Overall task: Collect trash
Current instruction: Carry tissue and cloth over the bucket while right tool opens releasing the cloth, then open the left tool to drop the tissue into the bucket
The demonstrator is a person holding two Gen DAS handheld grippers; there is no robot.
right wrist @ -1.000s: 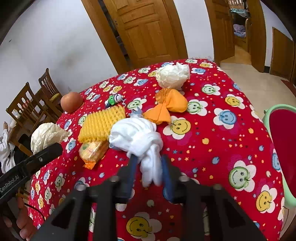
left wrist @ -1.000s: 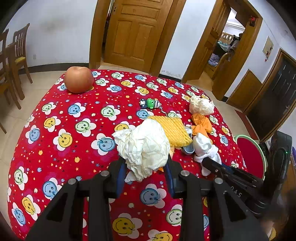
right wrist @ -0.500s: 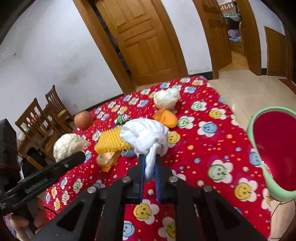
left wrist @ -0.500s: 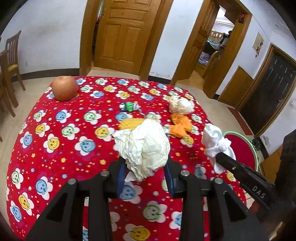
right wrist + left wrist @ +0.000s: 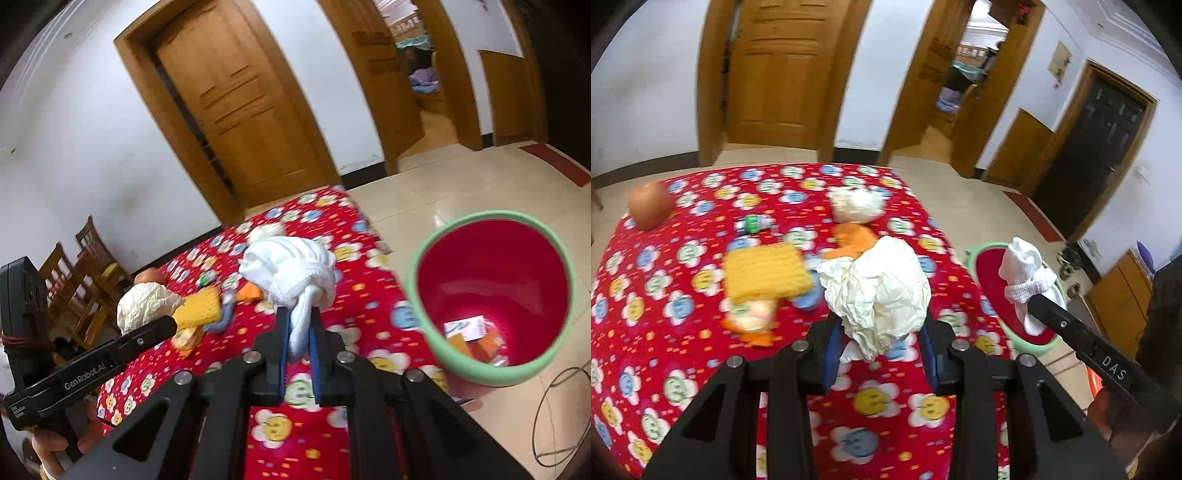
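the left gripper (image 5: 881, 347) is clamping a crumpled cream paper ball (image 5: 877, 291) above the red smiley-face tablecloth (image 5: 665, 332). the right gripper (image 5: 297, 345) is pinching a knotted white cloth (image 5: 291, 271), holding it in the air beside the red bin with a green rim (image 5: 491, 295), which is sitting on the floor just off the table edge and holding a few scraps.

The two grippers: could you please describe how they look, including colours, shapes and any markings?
Both are matte black, with angular arms joined by silver round bolts and blue pads on the inner faces. The left gripper shows white "GenRobot.AI" lettering on its side in the right wrist view. The right gripper shows white letters "DAS" on its side in the left wrist view. No cables on them are visible.
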